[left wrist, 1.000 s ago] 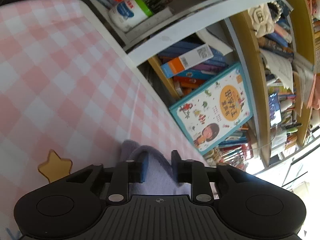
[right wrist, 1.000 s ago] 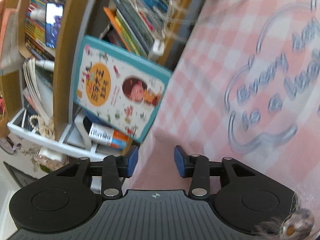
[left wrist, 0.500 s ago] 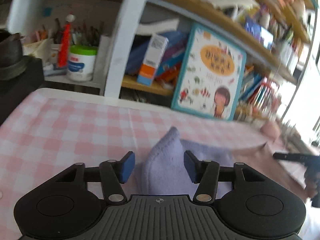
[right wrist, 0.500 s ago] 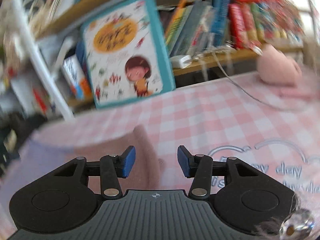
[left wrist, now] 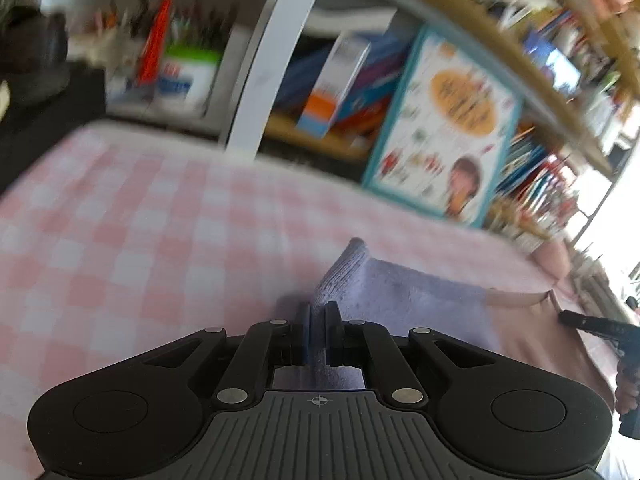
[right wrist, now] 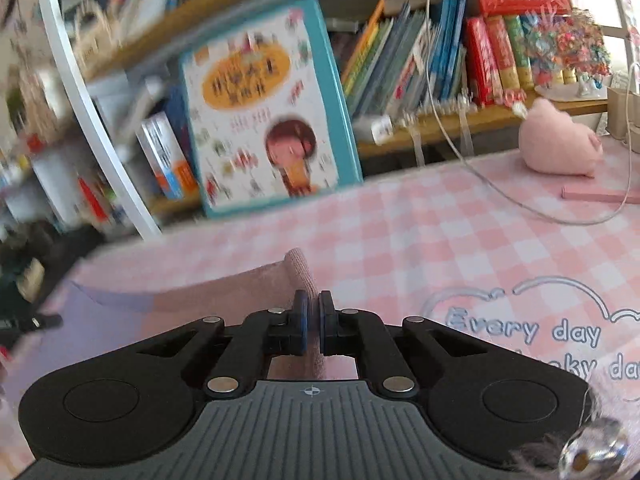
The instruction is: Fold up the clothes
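A knitted garment lies on the pink checked tablecloth (left wrist: pixel 140 240), one half lavender (left wrist: pixel 404 300), the other dusty pink (right wrist: pixel 224 292). My left gripper (left wrist: pixel 319 312) is shut on the raised lavender ribbed corner (left wrist: pixel 344 268), which stands up between the pads. My right gripper (right wrist: pixel 313 304) is shut on the raised pink ribbed corner (right wrist: pixel 298 268). In the left wrist view the right gripper (left wrist: pixel 592 326) shows as a black tip at the far right edge. The left gripper (right wrist: pixel 36 322) shows dimly at the left edge of the right wrist view.
Behind the table's far edge stands a bookshelf (right wrist: pixel 440 128) with a teal-bordered picture book (right wrist: pixel 264 108) leaning on it and a white post (left wrist: pixel 272 56). A pink plush toy (right wrist: pixel 560 148) and a white cable (right wrist: pixel 520 200) lie at the back right. Printed lettering (right wrist: pixel 528 328) marks the cloth.
Both grippers have shut: the left on the lavender corner, the right on the pink corner. Both views rolled level over the last second, and the corners now stand slightly raised.
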A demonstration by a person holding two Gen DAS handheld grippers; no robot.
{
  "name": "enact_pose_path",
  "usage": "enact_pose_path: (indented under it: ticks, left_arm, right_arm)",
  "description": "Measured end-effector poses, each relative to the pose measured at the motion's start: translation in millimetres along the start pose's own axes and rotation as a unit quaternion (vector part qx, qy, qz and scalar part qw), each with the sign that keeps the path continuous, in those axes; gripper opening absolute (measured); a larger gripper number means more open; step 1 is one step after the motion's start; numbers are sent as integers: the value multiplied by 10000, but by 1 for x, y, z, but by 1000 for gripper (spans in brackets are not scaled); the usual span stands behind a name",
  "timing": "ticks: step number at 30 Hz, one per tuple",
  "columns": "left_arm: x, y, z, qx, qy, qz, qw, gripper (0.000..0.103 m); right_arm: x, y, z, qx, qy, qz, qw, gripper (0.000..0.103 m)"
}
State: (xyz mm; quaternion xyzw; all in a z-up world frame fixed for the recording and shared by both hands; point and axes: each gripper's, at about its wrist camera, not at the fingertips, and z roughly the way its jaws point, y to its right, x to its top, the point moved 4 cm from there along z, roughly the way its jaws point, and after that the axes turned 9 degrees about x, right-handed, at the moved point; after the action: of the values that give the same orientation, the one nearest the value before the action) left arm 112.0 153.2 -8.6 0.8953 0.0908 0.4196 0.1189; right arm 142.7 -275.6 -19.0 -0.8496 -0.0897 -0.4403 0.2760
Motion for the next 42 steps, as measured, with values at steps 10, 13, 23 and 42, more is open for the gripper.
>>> enact_pose_path:
  ticks: [10,13,23,42]
  left_arm:
    - [7,6,-14,-102,314,374,9988,25]
    - [9,10,-9,-21,312,482,9983,29]
    - [4,7,-25,-415,538,79,9977,4]
    - [-30,-11,-39,-322,-150,-350,9988,63]
  right_arm:
    - [-4,5,3,-47,-157,-25,9999,21]
    - [-5,5,4,34,-207,74,9998,21]
    - [-9,12,5,195,-153,308,9992,14]
    - [-22,16,-36,385,-455,828,9948,45]
